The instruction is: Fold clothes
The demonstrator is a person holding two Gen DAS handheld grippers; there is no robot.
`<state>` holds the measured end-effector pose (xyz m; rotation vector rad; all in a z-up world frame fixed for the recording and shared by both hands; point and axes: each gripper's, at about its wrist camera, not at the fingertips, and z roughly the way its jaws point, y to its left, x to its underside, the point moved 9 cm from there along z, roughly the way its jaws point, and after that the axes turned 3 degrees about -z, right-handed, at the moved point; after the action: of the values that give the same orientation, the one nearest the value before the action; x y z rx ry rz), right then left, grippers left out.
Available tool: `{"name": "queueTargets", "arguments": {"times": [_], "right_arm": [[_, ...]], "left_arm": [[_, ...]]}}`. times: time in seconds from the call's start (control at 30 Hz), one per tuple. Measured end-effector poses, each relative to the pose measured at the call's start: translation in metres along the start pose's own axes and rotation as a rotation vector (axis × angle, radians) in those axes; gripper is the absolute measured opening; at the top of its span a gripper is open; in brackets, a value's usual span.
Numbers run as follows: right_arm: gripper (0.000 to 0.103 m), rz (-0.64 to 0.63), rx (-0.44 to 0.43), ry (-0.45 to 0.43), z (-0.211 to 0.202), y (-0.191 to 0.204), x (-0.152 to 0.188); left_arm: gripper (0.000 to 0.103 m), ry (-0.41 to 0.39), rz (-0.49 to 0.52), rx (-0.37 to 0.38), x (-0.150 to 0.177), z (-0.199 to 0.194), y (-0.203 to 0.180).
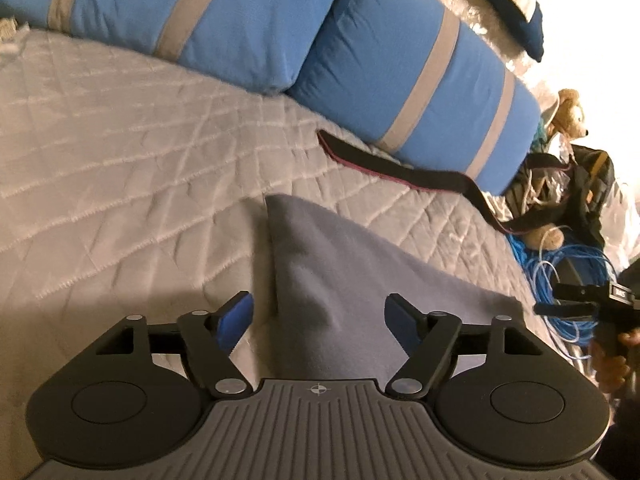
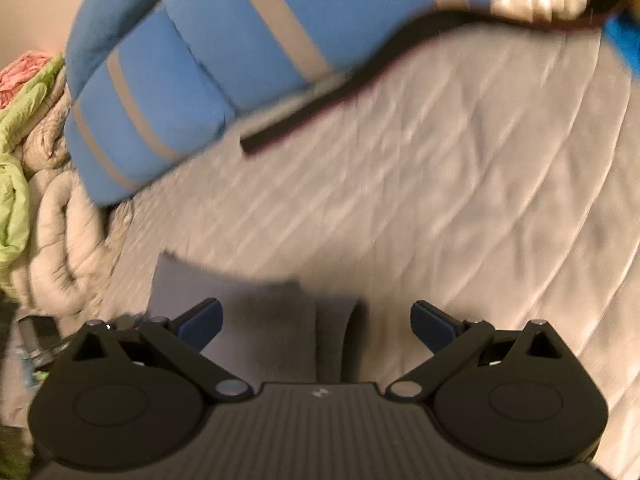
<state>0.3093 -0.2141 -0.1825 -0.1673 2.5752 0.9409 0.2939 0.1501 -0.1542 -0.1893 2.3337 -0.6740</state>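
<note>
Both grippers open over a grey garment on a quilted bed

The left gripper hangs with its blue-padded fingers spread, pinching nothing; the grey garment lies flat on the pale quilted bedspread beneath and between them, its pointed corner reaching toward the far side; the right gripper also has its fingers spread wide and empty, the same garment's edge under its left finger and between the two, though this view is blurred; at the far side of the bed lie two blue pillows with grey stripes, and a black strap with a reddish edge runs along the bedspread just beside the right-hand pillow; off the right edge of the bed sit a teddy bear and a coil of blue cable; the right gripper shows there too, held in a hand.
</note>
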Motion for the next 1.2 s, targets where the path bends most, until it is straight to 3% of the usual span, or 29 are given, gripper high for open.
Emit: {"name": "queueTargets", "arguments": {"times": [0.13,0.3,0.47,0.77,1.03,1.07,1.17,1.2], "right_arm": [[0.103,0.070,-0.055,0.111,0.020,-0.005,0.019],[0.103,0.079,-0.101,0.127,0.027,-0.002,0.024],[0.103,0.107,-0.188,0.170,0.031,0.006,0.029],[0.103,0.158,-0.224,0.184,0.034,0.001,0.036],[0.100,0.085,-0.257,0.188,0.035,0.012,0.044],[0.092,0.095,-0.252,0.183,0.035,0.010,0.043],[0.042,0.141,-0.185,0.168,0.032,-0.004,0.039],[0.036,0.133,-0.177,0.162,0.031,-0.004,0.038]], "left_arm": [[0.074,0.089,-0.087,0.052,0.006,0.005,0.007],[0.078,0.191,-0.246,0.161,0.014,0.011,0.018],[0.079,0.241,-0.382,0.252,0.017,0.014,0.029],[0.079,0.279,-0.399,0.299,0.022,0.017,0.026],[0.078,0.302,-0.402,0.343,0.026,0.017,0.021],[0.078,0.302,-0.403,0.345,0.026,0.018,0.021],[0.068,0.298,-0.418,0.332,0.027,0.017,0.024],[0.048,0.299,-0.421,0.309,0.028,0.016,0.027]]}}
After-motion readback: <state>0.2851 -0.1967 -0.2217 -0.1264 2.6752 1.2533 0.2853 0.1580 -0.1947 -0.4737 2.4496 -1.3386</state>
